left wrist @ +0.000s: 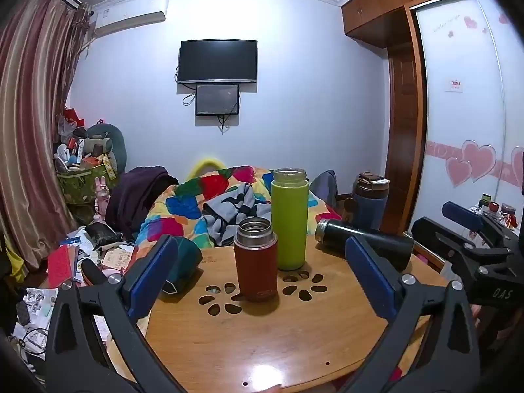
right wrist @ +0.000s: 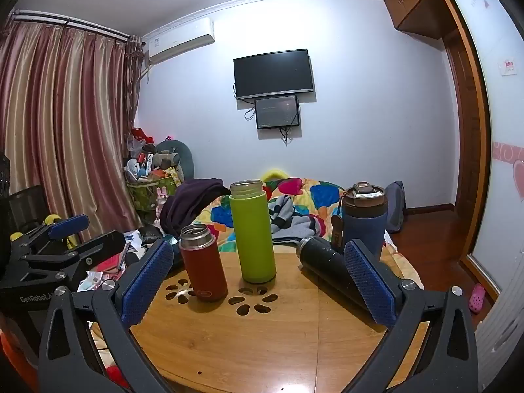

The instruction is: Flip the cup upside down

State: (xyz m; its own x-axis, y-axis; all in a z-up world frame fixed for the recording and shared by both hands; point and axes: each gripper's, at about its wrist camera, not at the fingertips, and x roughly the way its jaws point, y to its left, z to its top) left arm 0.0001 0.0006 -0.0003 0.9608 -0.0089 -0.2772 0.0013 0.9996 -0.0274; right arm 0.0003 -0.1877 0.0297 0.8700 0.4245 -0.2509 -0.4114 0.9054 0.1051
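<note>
A red cup [left wrist: 256, 258] [right wrist: 203, 262] with a steel rim stands upright and open on the round wooden table [left wrist: 262, 344] [right wrist: 262, 337]. A taller green cup [left wrist: 290, 217] [right wrist: 251, 231] stands upright just behind it. A black cup [left wrist: 363, 242] [right wrist: 327, 268] lies on its side at the right. My left gripper [left wrist: 262, 278] is open and empty, its jaws wide apart in front of the red cup. My right gripper [right wrist: 258, 278] is open and empty, its right finger in front of the black cup.
A dark teal object [left wrist: 183, 262] lies at the table's left edge. A blue tumbler with a brown lid [left wrist: 368, 203] [right wrist: 363, 219] stands behind the table on a bed with a colourful quilt [left wrist: 196, 203]. Clutter covers the floor at left [left wrist: 65, 262].
</note>
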